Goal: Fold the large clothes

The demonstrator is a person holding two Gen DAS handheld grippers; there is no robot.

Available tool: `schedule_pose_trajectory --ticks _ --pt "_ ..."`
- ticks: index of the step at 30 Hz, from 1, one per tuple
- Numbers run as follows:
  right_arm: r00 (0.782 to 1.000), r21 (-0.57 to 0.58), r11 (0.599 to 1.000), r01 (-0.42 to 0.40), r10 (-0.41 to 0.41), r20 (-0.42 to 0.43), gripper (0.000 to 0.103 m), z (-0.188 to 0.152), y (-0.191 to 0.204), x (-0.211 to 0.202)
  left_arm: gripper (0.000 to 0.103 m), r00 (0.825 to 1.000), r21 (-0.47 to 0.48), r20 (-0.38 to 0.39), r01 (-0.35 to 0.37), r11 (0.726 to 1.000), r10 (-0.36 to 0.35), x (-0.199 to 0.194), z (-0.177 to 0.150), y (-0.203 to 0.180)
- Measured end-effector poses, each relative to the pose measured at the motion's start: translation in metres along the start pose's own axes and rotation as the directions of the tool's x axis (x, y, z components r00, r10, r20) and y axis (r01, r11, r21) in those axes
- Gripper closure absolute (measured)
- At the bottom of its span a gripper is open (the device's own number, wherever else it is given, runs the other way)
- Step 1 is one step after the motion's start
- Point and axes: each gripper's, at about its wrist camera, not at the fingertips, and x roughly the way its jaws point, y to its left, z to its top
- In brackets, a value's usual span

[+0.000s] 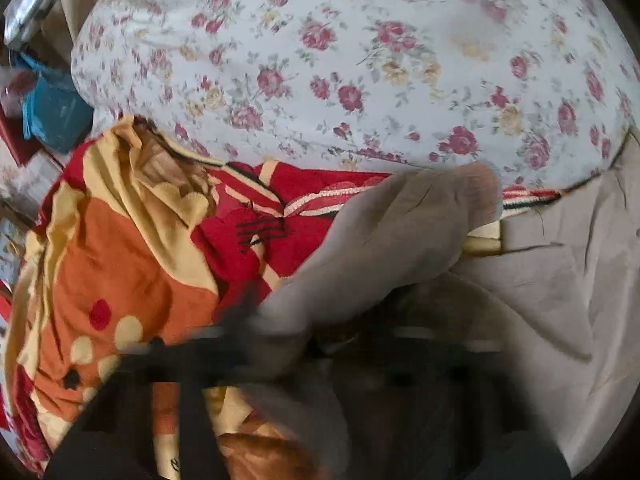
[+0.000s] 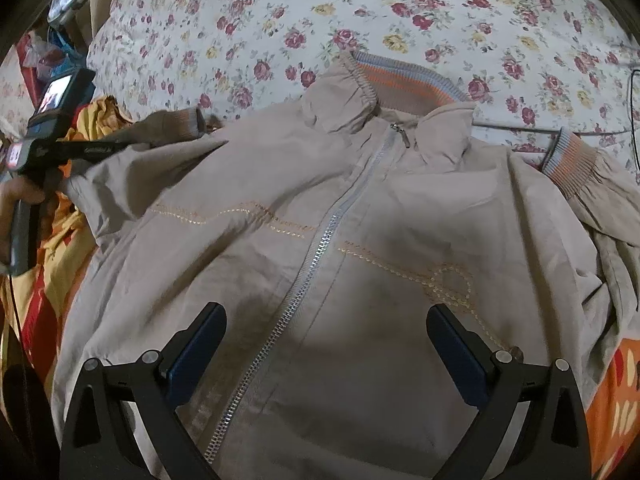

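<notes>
The jacket (image 2: pixel 320 240) is beige, zipped up the front, and lies face up on the flowered sheet (image 2: pixel 280 20) of a bed, collar (image 2: pixel 404 84) at the far end. Its one sleeve is stretched out to the left w/ the cuff (image 2: pixel 188 122) at its tip; the other sleeve is bunched at the right edge, cuff (image 2: pixel 576 156) folded back near the shoulder. An orange-and-red blanket (image 1: pixel 132 248) sits under the jacket's left side and shows again at bottom right.

Handling, as a judgement: thin woven shell, light and limp, prob. a bit slick, so it will drape and slide rather than hold a crease. The ribbed cuffs, collar and hem are thicker and grippier, so they are the better spots to pinch; the zipper (image 2: pixel 304 280) gives a stiff centre line to fold around. Nothing fragile.

The left gripper (image 2: pixel 120 146) is out at the left sleeve. In its own view, blurred, beige sleeve cloth bunches right over the fingers, and the jaws have come nearly together, so it reads as clamped on the sleeve just short of the cuff. A hand (image 2: pixel 16 204) holds its handle.

The right gripper (image 2: pixel 326 352) hangs above the lower chest of the jacket, jaws spread wide, one finger each side of the zipper, nothing between the pads. Whether the tips touch the cloth cannot be told.
</notes>
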Motion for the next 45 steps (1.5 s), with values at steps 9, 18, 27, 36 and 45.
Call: schedule_pose_trajectory --ticks 9,18,27,36,45 --pt "0.996 0.077 0.997 -0.007 0.0 0.093 0.002 0.006 -0.017 -0.025 0.1 0.903 -0.083 0.216 0.395 0.915 -0.37 -0.117 0.015 0.007" --pt "0.984 0.221 0.975 -0.021 -0.019 0.179 0.002 0.016 -0.059 -0.058 0.095 0.692 0.074 0.266 0.68 0.73 -0.671 -0.201 -0.003 -0.058" --pt "0.972 0.427 0.904 -0.032 -0.072 0.225 0.002 0.007 -0.118 -0.079 0.037 0.732 0.1 0.046 0.674 0.732 -0.68 -0.149 -0.101 -0.089" --pt "0.985 0.199 0.968 -0.151 0.132 0.109 0.002 0.02 -0.047 -0.029 0.031 0.803 -0.106 0.055 0.596 0.796 -0.594 -0.098 -0.132 -0.029" --pt "0.983 0.075 0.982 -0.174 0.169 0.064 0.099 0.013 -0.006 -0.01 0.031 0.834 -0.069 0.068 0.551 0.831 -0.548 -0.094 -0.137 -0.033"
